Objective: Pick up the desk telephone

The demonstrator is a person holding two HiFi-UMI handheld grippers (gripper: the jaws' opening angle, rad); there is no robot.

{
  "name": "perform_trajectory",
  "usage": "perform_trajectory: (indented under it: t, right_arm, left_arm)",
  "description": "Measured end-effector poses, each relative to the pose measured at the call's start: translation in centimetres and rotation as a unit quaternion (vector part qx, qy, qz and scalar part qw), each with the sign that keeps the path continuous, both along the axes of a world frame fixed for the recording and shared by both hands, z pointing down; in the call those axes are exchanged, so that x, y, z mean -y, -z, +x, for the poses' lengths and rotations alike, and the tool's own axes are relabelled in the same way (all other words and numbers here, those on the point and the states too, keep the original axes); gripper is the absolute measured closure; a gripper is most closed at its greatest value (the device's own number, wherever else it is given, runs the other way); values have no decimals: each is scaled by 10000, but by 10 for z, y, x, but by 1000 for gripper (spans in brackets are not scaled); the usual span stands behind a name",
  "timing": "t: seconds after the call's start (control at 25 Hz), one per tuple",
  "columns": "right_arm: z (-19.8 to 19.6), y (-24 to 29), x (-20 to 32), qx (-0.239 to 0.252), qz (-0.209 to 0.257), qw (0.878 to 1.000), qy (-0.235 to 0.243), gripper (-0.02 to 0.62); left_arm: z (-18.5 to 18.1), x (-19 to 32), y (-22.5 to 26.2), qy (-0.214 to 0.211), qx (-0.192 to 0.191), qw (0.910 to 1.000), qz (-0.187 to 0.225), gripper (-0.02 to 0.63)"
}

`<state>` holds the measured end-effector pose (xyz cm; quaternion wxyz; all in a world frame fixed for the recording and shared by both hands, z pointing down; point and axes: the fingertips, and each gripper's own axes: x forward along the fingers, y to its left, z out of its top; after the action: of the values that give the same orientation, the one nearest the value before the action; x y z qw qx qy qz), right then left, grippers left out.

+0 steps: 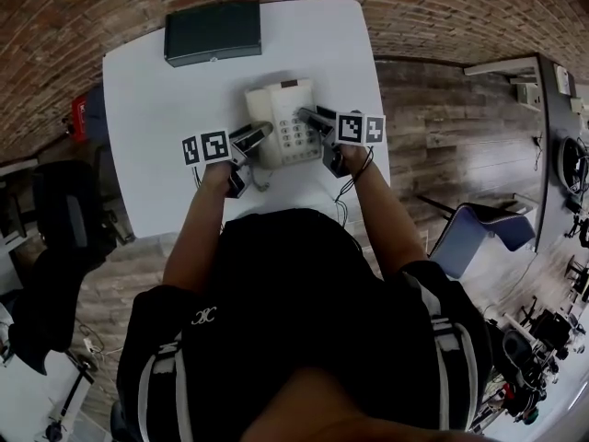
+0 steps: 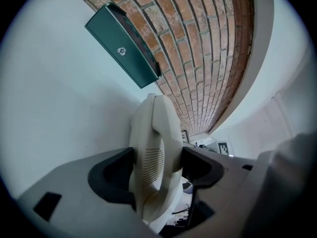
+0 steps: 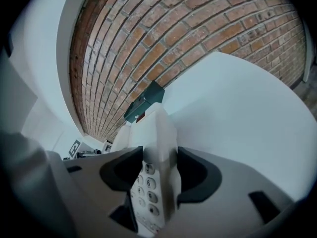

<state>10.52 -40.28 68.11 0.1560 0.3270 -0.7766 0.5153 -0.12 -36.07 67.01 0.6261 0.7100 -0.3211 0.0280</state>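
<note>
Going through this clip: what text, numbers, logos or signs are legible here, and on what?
"6": on a key of the desk telephone's keypad, right gripper view; neighbouring keys are too blurred.
Round emblem on the dark green box: too small to read.
White emblem on the person's black shirt: no legible letters.
Square markers: black-and-white patterns, no text.

One telephone (image 1: 281, 122), one box (image 1: 213, 31) (dark green)
</note>
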Motion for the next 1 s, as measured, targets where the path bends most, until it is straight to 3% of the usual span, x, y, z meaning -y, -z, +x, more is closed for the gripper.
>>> perform_trajectory:
  t: [0.52, 1.0]
  right_arm:
    - [-11, 63, -6, 242, 540, 9982, -95, 388]
    - [-25, 170, -22, 309, 1593, 9866, -157, 388]
  left_arm:
    - [-12, -5, 66, 73, 375, 9956, 857, 301]
    - [-28, -24, 170, 257, 560, 9774, 2021, 304]
